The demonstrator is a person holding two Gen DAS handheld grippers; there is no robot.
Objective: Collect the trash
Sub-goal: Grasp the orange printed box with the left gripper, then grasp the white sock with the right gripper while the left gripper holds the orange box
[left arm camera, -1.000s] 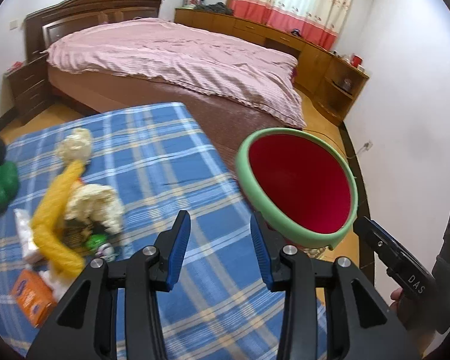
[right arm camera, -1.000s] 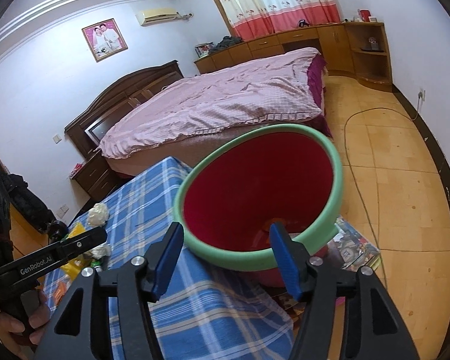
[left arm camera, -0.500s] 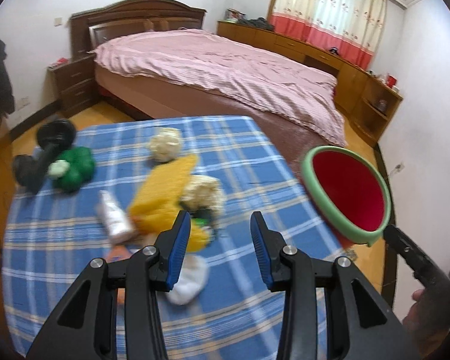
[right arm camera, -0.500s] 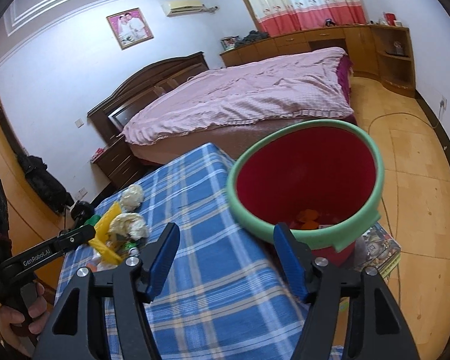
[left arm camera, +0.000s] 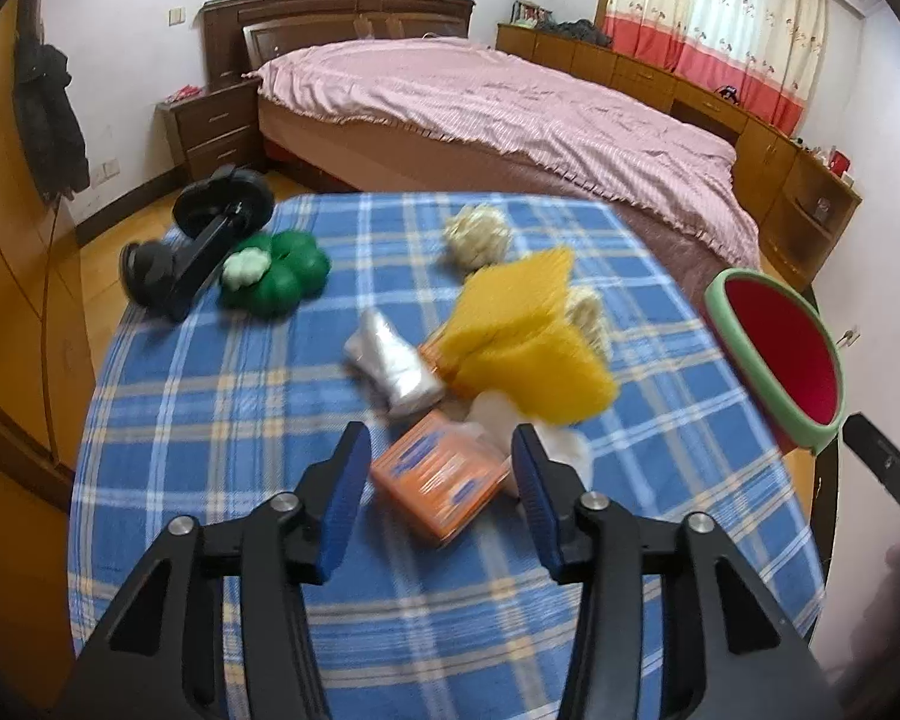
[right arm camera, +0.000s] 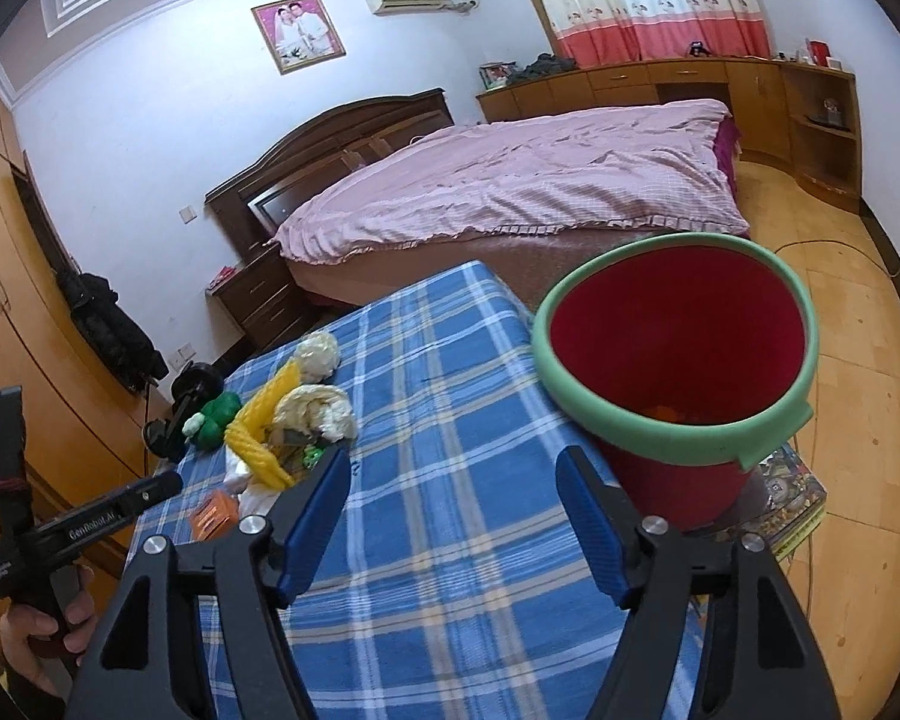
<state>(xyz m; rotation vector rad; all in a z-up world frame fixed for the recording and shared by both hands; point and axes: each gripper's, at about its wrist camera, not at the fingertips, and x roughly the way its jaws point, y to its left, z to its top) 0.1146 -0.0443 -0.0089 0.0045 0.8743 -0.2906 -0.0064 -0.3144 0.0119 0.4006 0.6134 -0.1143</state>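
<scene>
While the litter is lying in a heap on the checked cloth (left arm camera: 222,396), the left gripper (left arm camera: 437,483) is lining up over the orange box (left arm camera: 441,483), which is showing between its blue pads, though whether they are reaching down beside it cannot be told. Its jaws have just been opening and are standing about half apart, holding nothing. The step in hand looks like a reach for the next piece of trash. Just beyond the box are lying a white tissue (left arm camera: 561,450), a clear wrapper (left arm camera: 393,366), a yellow sheet (left arm camera: 528,342) and two paper wads.

The right gripper (right arm camera: 453,516) is hanging over bare cloth beside the red bin (right arm camera: 678,360), its jaws widening too and gripping nothing. The bin is standing off the table's edge, with something orange at its bottom.

Next, the left gripper probably needs to sink until its pads are flanking the box, then close.
</scene>
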